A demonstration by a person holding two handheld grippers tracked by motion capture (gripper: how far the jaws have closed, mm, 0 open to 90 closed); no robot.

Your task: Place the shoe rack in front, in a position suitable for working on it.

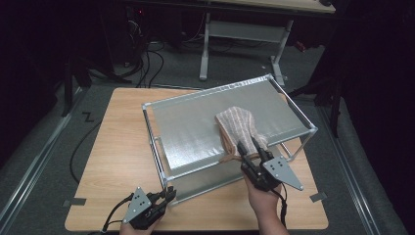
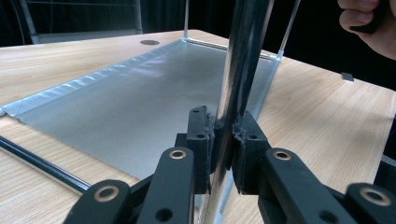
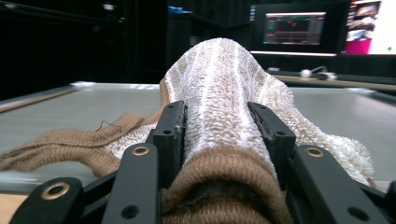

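A light wooden table with rounded corners [image 1: 112, 161] carries a two-tier metal-tube rack with grey mesh shelves [image 1: 195, 127], and a beige-and-brown ribbed knitted sock [image 1: 237, 128] lies on that rack's upper shelf, near its right front corner.

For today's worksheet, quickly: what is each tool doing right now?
Left tool: closed on the rack's front corner post.
Right tool: closed on the brown cuff of the striped sock, which lies on the rack's top shelf.
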